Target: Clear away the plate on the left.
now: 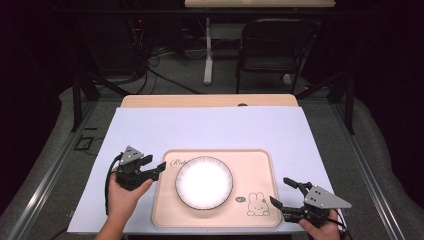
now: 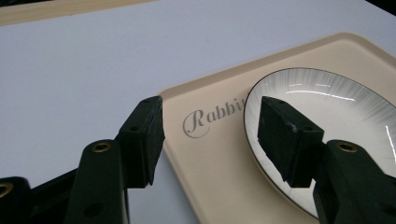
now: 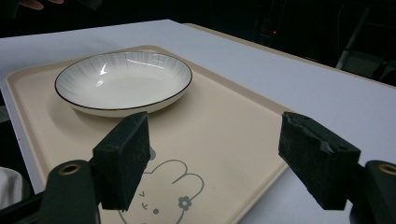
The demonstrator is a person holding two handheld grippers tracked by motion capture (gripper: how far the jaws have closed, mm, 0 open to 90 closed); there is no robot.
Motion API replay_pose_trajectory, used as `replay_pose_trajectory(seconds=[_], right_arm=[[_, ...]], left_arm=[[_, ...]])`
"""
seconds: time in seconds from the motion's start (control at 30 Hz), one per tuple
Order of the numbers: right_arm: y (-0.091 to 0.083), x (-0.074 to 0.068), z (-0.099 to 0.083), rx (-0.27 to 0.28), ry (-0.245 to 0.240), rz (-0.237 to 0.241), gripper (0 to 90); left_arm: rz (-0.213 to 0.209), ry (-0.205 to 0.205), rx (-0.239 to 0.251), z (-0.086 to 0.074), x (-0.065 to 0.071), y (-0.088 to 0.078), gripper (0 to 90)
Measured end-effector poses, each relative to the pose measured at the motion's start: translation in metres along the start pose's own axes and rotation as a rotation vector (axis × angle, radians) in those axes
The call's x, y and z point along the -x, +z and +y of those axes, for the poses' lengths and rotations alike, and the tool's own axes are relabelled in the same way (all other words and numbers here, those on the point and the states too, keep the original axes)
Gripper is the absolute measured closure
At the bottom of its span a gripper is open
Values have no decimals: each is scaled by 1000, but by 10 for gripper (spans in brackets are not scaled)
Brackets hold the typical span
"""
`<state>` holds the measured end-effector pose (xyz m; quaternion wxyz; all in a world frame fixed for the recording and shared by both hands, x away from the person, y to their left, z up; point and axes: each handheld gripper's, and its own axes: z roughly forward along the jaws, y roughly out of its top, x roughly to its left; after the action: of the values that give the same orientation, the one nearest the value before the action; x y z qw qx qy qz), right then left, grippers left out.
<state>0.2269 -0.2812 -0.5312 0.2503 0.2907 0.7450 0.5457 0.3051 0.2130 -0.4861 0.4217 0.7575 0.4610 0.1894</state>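
Note:
A white plate with a dark rim (image 1: 204,182) (image 2: 327,102) (image 3: 123,81) sits in the middle of a beige tray (image 1: 260,165) (image 2: 219,158) (image 3: 224,135) that bears a rabbit drawing (image 1: 257,205) and the word "Rabbit". My left gripper (image 1: 155,164) (image 2: 210,112) is open just off the tray's left edge, above the surface, with nothing between its pads; it points at the plate's left rim. My right gripper (image 1: 281,191) (image 3: 215,126) stands open at the tray's near right corner, empty, facing the plate.
The tray lies on a white sheet (image 1: 210,130) that covers the table; a strip of wooden tabletop (image 1: 210,100) shows at the far edge. A black chair (image 1: 275,45) and a table leg stand beyond on the floor. Cables trail from both grippers.

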Motion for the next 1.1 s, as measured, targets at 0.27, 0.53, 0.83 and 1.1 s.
replay_pose_trajectory(seconds=[0.27, 0.53, 0.83, 1.1], right_arm=[[0, 0, 0, -1, 0, -1, 243], [0, 0, 0, -1, -1, -1, 243], [0, 0, 0, -1, -2, -1, 243], [0, 0, 0, 1, -3, -1, 243]], left_arm=[[28, -15, 8, -21, -13, -15, 410], [71, -41, 30, -39, -24, -24, 409], [87, -68, 48, -54, -29, -23, 409], [90, -67, 24, -60, -31, -19, 409]])
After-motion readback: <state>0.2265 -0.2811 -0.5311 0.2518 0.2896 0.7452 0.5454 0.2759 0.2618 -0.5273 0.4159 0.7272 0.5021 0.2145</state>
